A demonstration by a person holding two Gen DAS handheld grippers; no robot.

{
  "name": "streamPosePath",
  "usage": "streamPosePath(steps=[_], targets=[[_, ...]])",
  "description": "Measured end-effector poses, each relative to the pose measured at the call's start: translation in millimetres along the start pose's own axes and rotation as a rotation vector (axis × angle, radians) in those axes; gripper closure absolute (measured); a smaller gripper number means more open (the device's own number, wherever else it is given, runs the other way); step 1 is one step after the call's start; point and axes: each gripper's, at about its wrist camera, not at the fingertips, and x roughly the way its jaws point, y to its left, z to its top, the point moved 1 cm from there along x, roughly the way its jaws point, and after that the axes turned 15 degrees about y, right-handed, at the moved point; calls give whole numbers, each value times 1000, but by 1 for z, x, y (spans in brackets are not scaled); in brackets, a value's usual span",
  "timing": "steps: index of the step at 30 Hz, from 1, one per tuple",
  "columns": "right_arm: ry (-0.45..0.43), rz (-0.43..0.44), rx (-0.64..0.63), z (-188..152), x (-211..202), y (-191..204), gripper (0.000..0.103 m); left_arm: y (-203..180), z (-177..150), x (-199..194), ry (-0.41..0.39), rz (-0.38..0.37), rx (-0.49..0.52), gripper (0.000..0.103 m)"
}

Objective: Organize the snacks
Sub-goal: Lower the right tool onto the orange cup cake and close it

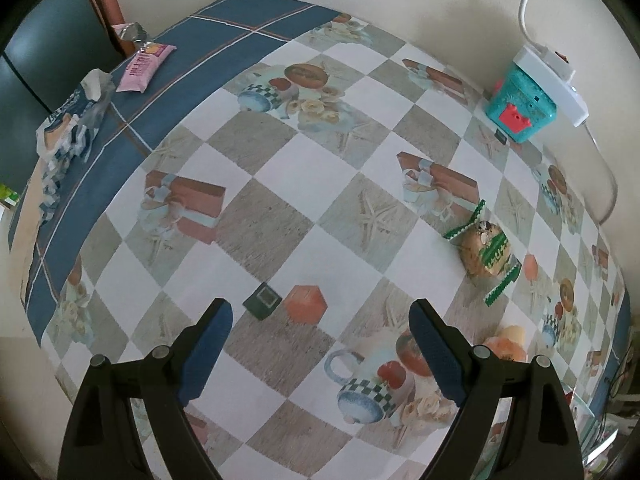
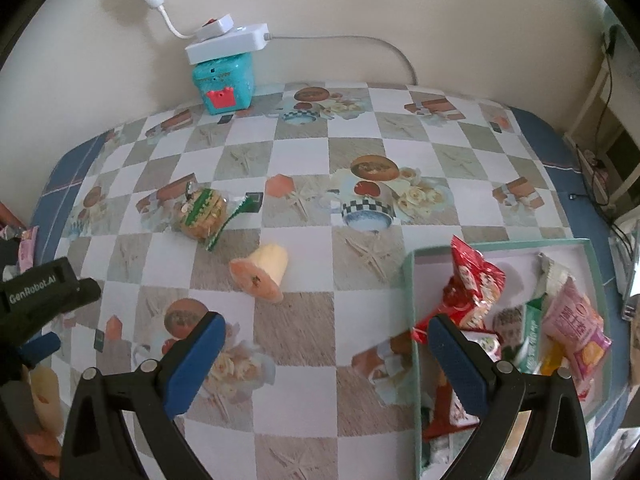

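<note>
Both tools empty: left gripper (image 1: 320, 316) has its jaws wide apart with only tablecloth between them, right gripper (image 2: 324, 332) equally wide, nothing between its pads either

Loose snacks on the table (image 2: 304, 340), three counted for sure:
- cookie pack (image 2: 202, 212), clear wrapper with green crimped ends, ahead and left of the right gripper, ahead-right of the left one
- small wrapped cake (image 2: 262, 272), pale with an orange end, just ahead of the right gripper, a bit left of centre, closest target
- pink packet (image 1: 146, 66), far ahead-left of the left gripper, on the blue border

Beside the pink packet sits a crumpled blue-white bag (image 1: 72, 120); can't tell if it's a snack or an empty wrapper

One tray (image 2: 412, 320) with a green rim, right of the right gripper's right finger, already holding a pile: red pack (image 2: 474, 284), pink pack (image 2: 576, 320), green-white pack (image 2: 534, 328), more underneath, count not readable

Handling, judged: all light, film-wrapped, slick and crinkly. Cookie pack brittle inside, so take it across the round middle with gentle squeeze, not by the crimped end, which could slip. Cake looks soft and squashable; pinch across the pale body lightly. Pink packet flat and pillowy, grip across its short width

One teal box (image 2: 222, 84) by the wall under a white power strip (image 2: 226, 42), not a snack
</note>
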Motion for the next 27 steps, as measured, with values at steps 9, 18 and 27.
streamPosePath(steps=[9,18,27], targets=[[3,54,4,17,21,3,1,-15,15,11,-17,27,4,13],[0,70,-41,31,51,17,1,-33,24,24,-42,5,29,13],[1,57,-91,36,74,35,3,-30,31,39,-32,18,11,13]])
